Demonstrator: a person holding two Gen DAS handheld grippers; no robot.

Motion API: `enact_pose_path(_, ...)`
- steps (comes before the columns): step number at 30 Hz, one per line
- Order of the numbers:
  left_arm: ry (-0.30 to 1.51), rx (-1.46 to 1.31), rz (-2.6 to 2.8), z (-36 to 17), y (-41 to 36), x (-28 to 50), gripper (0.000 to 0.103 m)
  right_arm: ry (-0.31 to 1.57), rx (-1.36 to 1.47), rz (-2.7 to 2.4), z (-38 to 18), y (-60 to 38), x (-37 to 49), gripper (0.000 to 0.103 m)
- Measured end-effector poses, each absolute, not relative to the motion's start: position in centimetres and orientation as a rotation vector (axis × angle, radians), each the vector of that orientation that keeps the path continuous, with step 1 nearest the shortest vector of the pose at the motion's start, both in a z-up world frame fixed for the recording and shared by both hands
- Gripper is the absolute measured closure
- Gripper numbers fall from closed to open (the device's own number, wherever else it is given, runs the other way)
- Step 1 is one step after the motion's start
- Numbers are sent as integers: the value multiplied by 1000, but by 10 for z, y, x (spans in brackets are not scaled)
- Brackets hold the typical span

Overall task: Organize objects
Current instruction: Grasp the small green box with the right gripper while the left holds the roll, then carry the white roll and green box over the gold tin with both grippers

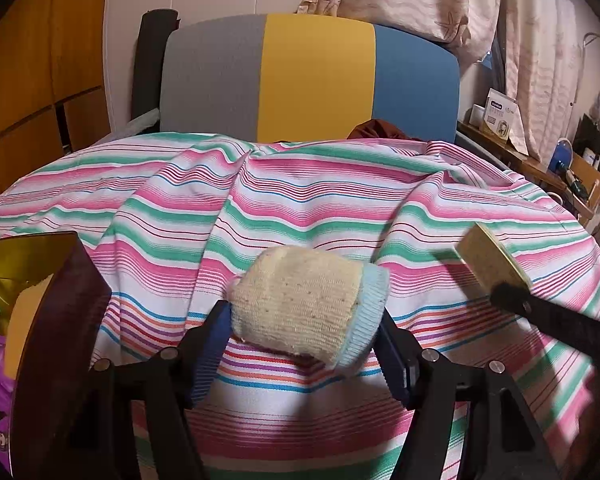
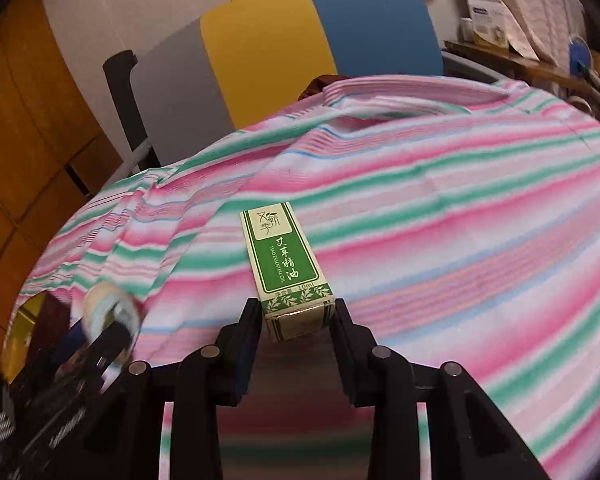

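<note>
A rolled sock (image 1: 306, 304), cream with a pale blue cuff, is clamped between the jaws of the left tool (image 1: 304, 340), and a small green and cream box (image 2: 290, 276) of essential oil is gripped at its near end by the right tool (image 2: 296, 320). Both are held just above a striped cloth (image 1: 300, 200) that covers the surface; whether a bench or a bed lies beneath cannot be told. A dark red container (image 1: 56, 340) with a gold lining is seen at the left edge of the left wrist view, and it is judged to be the likely place for the 2 things. The sock is soft, so a firm squeeze should be kept until it is over the opening. The box is held only by 1 end, so it should be carried level and lowered slowly, lest it pivot. The 2 tools are near each other, so 1 should be moved at a time
</note>
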State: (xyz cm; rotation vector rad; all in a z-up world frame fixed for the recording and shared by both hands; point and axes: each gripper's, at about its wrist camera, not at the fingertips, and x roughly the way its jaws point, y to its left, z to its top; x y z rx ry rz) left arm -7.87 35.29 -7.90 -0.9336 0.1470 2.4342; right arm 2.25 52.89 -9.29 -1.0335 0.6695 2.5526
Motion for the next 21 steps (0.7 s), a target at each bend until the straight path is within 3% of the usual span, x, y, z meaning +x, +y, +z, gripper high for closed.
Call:
enact_pose_path(8,39,-932,2416,-76,337,-81,36,592,-861,2556,-81,465,50,68)
enact_pose_path(13,-65,-968,2414,-74,316,-78,36,373,-809,2581,-75,435,48,68)
enact_pose_path(21,-133,-980,2363,-64,280,-37,36,450,-815,2540,-83,448,49,69)
